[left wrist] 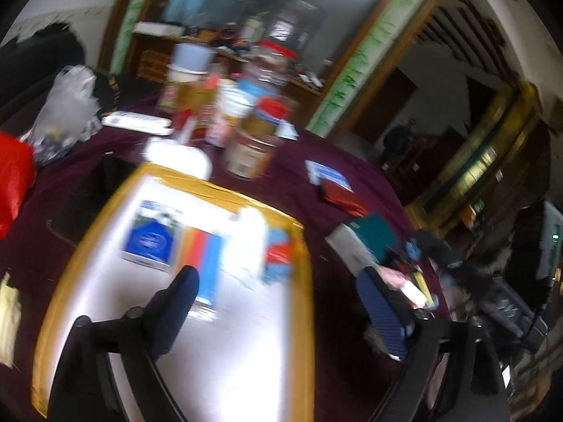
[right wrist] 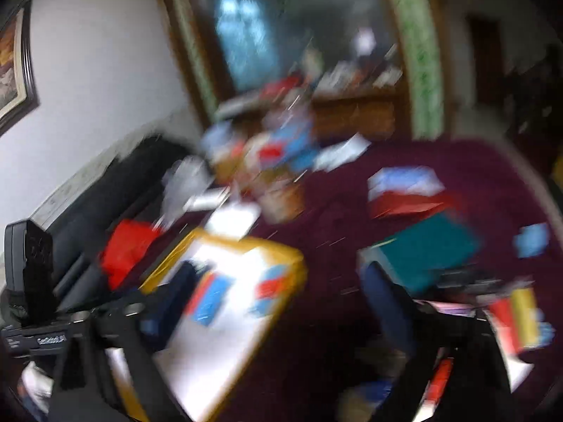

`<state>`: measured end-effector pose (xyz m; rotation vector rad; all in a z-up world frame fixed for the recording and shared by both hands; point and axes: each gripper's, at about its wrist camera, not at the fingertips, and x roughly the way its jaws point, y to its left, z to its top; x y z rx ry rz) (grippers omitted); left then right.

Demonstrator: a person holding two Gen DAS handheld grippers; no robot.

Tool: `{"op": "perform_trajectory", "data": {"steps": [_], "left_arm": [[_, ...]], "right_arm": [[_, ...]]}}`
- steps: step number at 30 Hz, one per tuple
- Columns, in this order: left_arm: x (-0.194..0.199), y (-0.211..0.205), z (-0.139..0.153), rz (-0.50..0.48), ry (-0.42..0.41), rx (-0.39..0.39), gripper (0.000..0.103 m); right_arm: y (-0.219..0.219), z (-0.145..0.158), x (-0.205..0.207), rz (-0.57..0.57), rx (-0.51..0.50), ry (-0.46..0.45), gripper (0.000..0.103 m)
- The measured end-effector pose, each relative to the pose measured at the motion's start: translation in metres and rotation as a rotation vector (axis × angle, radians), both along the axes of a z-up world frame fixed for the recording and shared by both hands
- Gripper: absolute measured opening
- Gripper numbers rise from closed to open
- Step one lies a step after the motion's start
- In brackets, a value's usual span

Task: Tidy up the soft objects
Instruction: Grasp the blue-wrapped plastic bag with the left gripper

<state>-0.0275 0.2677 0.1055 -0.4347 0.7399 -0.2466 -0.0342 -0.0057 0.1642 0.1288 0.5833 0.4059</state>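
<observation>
The left gripper (left wrist: 278,302) has its two dark blue fingers spread wide apart with nothing between them, hovering above a white tray with a yellow rim (left wrist: 302,246). The right gripper (right wrist: 285,292) is likewise wide open and holds nothing; both views are blurred. On the tray lie small soft packets: a blue and white pouch (left wrist: 151,237), a red and blue striped one (left wrist: 207,260), a crumpled white item (left wrist: 246,242) and a red and blue piece (left wrist: 279,256) near the far rim. The tray rests on a table covered with a dark maroon cloth (left wrist: 309,161). Beyond the tray stand jars with red and white lids (left wrist: 253,140), a clear plastic bag (left wrist: 67,105) to the left, and a teal box (right wrist: 429,249) to the right. Behind is a wood-framed doorway (left wrist: 369,56) and a white wall (right wrist: 105,70) with a framed picture (right wrist: 14,70).
</observation>
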Motion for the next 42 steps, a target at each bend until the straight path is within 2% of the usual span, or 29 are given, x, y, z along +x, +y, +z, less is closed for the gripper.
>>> {"op": "perform_trajectory", "data": {"steps": [1, 2, 7, 10, 13, 16, 20, 24, 25, 26, 27, 29, 30, 33, 35, 37, 42], "left_arm": [[-0.005, -0.013, 0.002, -0.019, -0.008, 0.011, 0.095], [-0.010, -0.030, 0.002, -0.048, -0.011, 0.022, 0.095], [-0.019, -0.089, -0.018, -0.169, 0.070, -0.017, 0.095], [-0.021, -0.127, -0.036, -0.220, 0.121, 0.018, 0.095], [-0.015, -0.151, -0.050, -0.231, 0.165, 0.055, 0.095], [-0.008, -0.166, -0.056, -0.226, 0.177, 0.101, 0.095], [0.007, -0.188, -0.062, -0.225, 0.171, 0.136, 0.095], [0.026, -0.213, -0.072, -0.230, 0.155, 0.223, 0.094], [0.029, -0.217, -0.076, -0.234, 0.156, 0.245, 0.084], [0.032, -0.225, -0.083, -0.255, 0.164, 0.277, 0.069], [0.031, -0.229, -0.086, -0.278, 0.169, 0.292, 0.048], [0.025, -0.235, -0.094, -0.351, 0.192, 0.276, 0.045], [0.017, -0.236, -0.091, -0.361, 0.173, 0.297, 0.044], [-0.011, -0.231, -0.082, -0.420, 0.154, 0.308, 0.045], [-0.028, -0.223, -0.079, -0.440, 0.161, 0.318, 0.052], [-0.037, -0.213, -0.077, -0.431, 0.162, 0.311, 0.071], [-0.037, -0.215, -0.079, -0.388, 0.120, 0.374, 0.073]], "right_arm": [[-0.027, 0.000, -0.011, -0.058, 0.022, -0.038, 0.103], [-0.046, -0.001, -0.015, -0.096, 0.037, -0.037, 0.103], [-0.152, -0.050, -0.003, -0.289, 0.118, 0.150, 0.103], [-0.194, -0.081, -0.006, -0.369, 0.132, 0.181, 0.103], [-0.213, -0.104, -0.008, -0.408, 0.143, 0.189, 0.103], [-0.230, -0.115, -0.005, -0.388, 0.253, 0.231, 0.103], [-0.227, -0.121, 0.000, -0.353, 0.254, 0.261, 0.103], [-0.225, -0.117, -0.004, -0.349, 0.257, 0.250, 0.103], [-0.226, -0.117, -0.004, -0.351, 0.257, 0.251, 0.103], [-0.226, -0.117, -0.005, -0.353, 0.258, 0.253, 0.103], [-0.226, -0.118, -0.004, -0.353, 0.261, 0.255, 0.103], [-0.227, -0.118, -0.005, -0.352, 0.263, 0.261, 0.103], [-0.226, -0.119, -0.005, -0.350, 0.264, 0.264, 0.103], [-0.226, -0.120, -0.005, -0.343, 0.267, 0.272, 0.103], [-0.225, -0.120, -0.004, -0.333, 0.270, 0.279, 0.103], [-0.223, -0.121, -0.004, -0.329, 0.266, 0.283, 0.103], [-0.222, -0.121, -0.005, -0.334, 0.252, 0.283, 0.103]]}}
